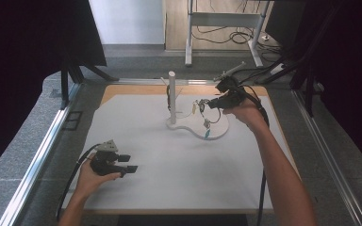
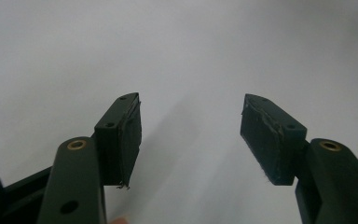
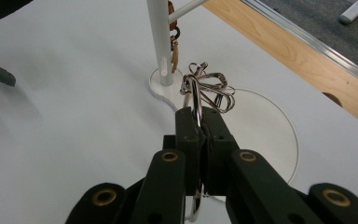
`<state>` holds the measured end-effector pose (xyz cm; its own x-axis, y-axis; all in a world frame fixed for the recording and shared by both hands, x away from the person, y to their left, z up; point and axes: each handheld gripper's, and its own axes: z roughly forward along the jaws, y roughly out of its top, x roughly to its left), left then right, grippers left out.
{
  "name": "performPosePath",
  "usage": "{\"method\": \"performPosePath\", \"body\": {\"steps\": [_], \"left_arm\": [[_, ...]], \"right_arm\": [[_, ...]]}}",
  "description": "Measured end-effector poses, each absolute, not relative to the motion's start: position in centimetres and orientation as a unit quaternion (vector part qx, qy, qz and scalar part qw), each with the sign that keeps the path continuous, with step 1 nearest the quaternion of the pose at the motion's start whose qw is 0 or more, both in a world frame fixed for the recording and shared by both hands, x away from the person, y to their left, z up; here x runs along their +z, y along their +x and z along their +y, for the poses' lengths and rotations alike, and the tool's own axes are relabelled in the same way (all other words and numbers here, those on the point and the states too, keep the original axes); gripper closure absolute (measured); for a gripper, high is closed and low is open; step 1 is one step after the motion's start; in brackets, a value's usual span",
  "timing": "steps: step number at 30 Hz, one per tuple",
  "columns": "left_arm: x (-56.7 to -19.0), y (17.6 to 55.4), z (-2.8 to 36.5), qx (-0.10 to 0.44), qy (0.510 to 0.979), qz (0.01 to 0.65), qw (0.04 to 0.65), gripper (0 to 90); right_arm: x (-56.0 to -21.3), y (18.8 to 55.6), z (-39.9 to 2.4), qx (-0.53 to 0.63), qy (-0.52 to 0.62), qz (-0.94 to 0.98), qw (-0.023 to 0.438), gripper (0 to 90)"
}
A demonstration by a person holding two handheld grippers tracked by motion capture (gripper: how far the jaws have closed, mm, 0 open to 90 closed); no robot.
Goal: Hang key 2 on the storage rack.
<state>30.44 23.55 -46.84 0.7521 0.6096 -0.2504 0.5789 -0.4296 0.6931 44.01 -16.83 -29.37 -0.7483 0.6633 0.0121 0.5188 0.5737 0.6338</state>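
In the high view, the right hand-held gripper (image 1: 213, 103) holds a key ring (image 1: 201, 106) just beside the white stand (image 1: 172, 96), whose pole rises to its left; the left hand-held gripper (image 1: 131, 163) rests well apart on the desk (image 1: 169, 179). The left gripper view shows that gripper's jaws parted over bare desk. In the right gripper view, the jaws clamp the ring (image 3: 196, 100), its wire loops ahead of them, the pole beyond and to the left.
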Motion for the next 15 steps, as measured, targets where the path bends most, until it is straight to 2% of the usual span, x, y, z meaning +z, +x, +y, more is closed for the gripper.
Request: {"method": "performPosePath", "body": {"steps": [15], "left_arm": [[-46.8, 30.5, 23.6, 0.020, 0.845, 0.351, 0.404, 39.0]], "right_arm": [[-28.5, 45.8, -16.6, 0.324, 0.350, 0.871, 0.119, 87.2]]}}
